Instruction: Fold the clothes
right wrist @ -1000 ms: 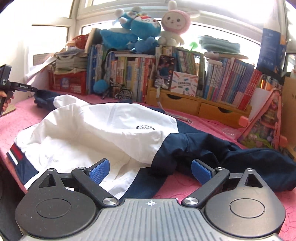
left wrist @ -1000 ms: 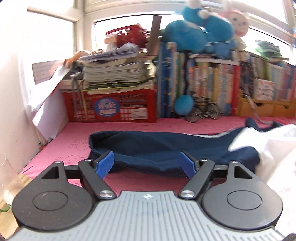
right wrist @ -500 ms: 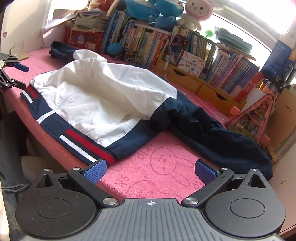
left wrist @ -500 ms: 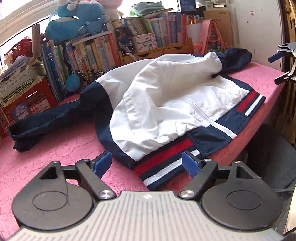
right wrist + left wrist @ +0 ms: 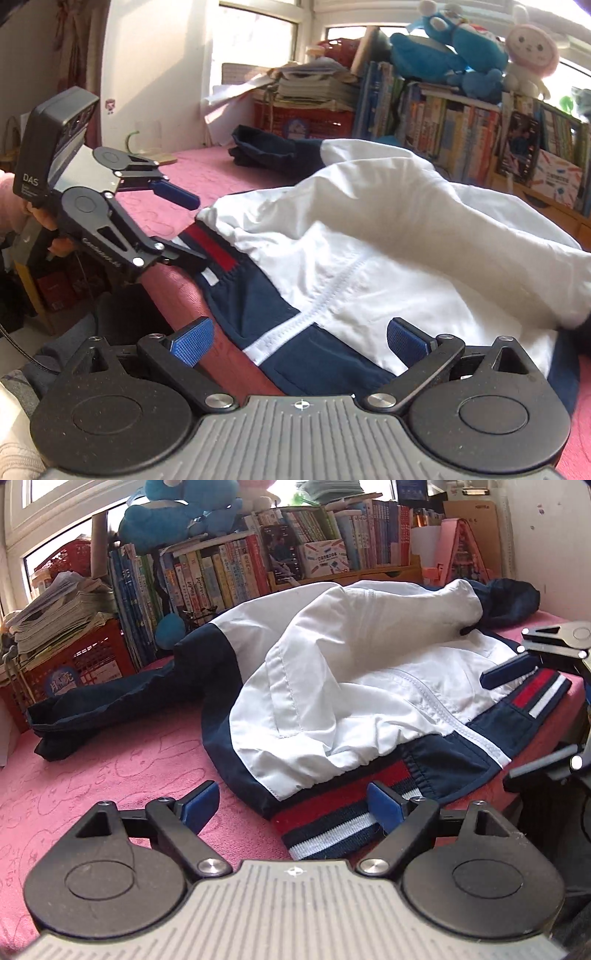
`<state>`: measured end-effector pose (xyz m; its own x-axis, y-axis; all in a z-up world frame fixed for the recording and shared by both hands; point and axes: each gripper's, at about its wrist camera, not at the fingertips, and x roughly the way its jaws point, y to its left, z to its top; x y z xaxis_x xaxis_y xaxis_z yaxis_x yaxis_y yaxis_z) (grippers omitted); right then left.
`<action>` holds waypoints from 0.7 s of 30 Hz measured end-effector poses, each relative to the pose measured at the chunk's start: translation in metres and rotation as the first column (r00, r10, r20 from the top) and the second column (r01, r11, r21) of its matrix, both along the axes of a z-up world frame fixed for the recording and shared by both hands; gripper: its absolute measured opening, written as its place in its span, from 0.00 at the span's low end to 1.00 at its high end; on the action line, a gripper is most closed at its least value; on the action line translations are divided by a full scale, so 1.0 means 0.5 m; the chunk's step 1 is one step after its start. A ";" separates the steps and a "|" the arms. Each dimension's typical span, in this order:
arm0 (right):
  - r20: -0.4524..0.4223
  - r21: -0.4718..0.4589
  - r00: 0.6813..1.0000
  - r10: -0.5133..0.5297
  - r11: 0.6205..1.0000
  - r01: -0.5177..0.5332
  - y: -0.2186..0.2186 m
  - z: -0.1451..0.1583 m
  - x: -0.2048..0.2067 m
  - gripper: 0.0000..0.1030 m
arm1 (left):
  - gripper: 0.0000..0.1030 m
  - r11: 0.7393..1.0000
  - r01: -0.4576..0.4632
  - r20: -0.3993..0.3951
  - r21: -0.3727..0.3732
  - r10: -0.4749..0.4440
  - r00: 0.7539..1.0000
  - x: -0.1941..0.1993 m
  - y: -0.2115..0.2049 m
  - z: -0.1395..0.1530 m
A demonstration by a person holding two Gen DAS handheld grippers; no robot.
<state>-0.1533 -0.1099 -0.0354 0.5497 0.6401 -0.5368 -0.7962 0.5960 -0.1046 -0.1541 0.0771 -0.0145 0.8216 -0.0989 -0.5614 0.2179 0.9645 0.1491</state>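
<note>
At the hem, left claw (image 5: 293, 805): we are holding it wide, jaws just having been opening; the striped hem band (image 5: 332, 819) is lying between the pads, and we are not yet pinching it.
Along the same hem, right claw (image 5: 301, 341): we are keeping it spread wide and empty, its pads standing either side of the navy panel and white seam, with nothing pressed.
Jacket (image 5: 351, 686): it is lying rumpled and unfolded on the pink desk (image 5: 110, 768), hem toward us at the desk's front edge, one navy sleeve (image 5: 122, 705) trailing toward the red crate (image 5: 74, 668).
Beyond: books (image 5: 229, 576) and plush toys (image 5: 454, 48) are lining the window side.
Risk, thin grip: we are judging that closing now could catch only one layer of hem, so the body would be sagging when lifted.
Risk, edge: the hem is sitting at the desk's brink, so an uneven pull could be dragging the slippery jacket off.
Risk, sleeve: the trailing sleeve could be bunching into the fold.
</note>
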 end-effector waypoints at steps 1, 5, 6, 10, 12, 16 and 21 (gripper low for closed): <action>0.023 -0.018 1.000 0.005 1.000 -0.004 0.017 -0.006 -0.004 0.98 | 0.85 0.999 -0.028 0.007 -0.020 0.028 1.000 0.007 0.005 0.001; 0.109 -0.088 0.994 0.016 0.996 -0.007 0.069 -0.029 -0.018 0.96 | 0.85 0.990 -0.076 0.023 -0.115 0.079 0.997 0.027 0.028 0.024; 0.128 -0.099 0.992 0.016 0.995 -0.003 0.073 -0.034 -0.022 0.96 | 0.85 0.990 -0.070 0.028 -0.122 0.074 0.997 0.025 0.030 0.029; 0.165 -0.074 0.986 -0.029 0.996 0.042 0.068 -0.029 -0.027 0.74 | 0.85 0.994 -0.011 0.039 -0.111 0.015 0.999 0.005 0.025 0.044; 0.167 -0.045 0.982 -0.085 0.995 0.094 0.057 -0.016 -0.019 0.59 | 0.85 0.995 0.029 0.034 -0.099 -0.025 0.999 -0.010 0.020 0.044; 0.158 0.024 0.975 -0.157 0.988 0.155 0.043 0.003 0.000 0.58 | 0.86 0.994 0.090 0.019 -0.067 -0.089 0.996 -0.030 0.002 0.032; 0.178 0.070 0.964 -0.199 0.979 0.189 0.042 0.022 0.008 0.55 | 0.86 0.996 0.091 0.014 0.016 -0.091 0.996 -0.013 -0.034 0.004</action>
